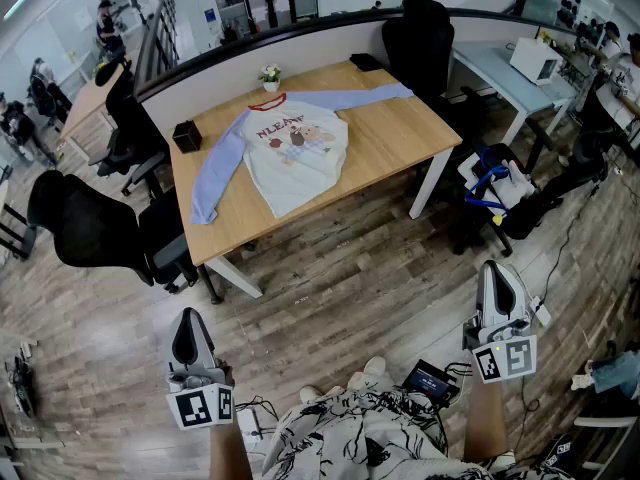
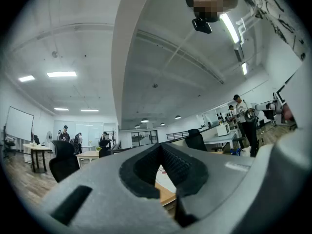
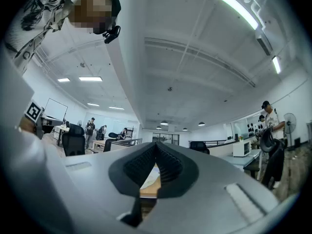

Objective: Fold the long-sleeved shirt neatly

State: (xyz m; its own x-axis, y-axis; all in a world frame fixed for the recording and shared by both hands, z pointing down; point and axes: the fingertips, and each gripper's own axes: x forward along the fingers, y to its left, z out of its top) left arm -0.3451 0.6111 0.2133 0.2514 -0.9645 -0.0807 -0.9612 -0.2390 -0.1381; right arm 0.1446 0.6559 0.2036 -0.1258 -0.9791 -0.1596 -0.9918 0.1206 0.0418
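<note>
The left tongs (image 1: 191,324) at seven o'clock and right tongs (image 1: 497,274) at five, both closed on nothing, should near the surface (image 1: 402,128) and open before pinching the long-sleeved shirt (image 1: 296,154), which lies flat at twelve.

Your head camera looks forward and steeply down, well back from the wooden table (image 1: 400,128). The table sits far off in the upper middle of that view, with open floor (image 1: 340,278) between. The left gripper (image 1: 190,330) and right gripper (image 1: 498,280) show near the bottom edge, close beneath the lens. Each gripper camera rides just behind its own jaws and faces roughly level toward that same table. Both are wide-angle, so the ceiling (image 2: 161,67) fills the upper half and your head shows at the top edge. All three views share the table and the shirt (image 1: 295,153) on it — in both gripper views it shows only as a sliver through the notch below the jaw tips.
</note>
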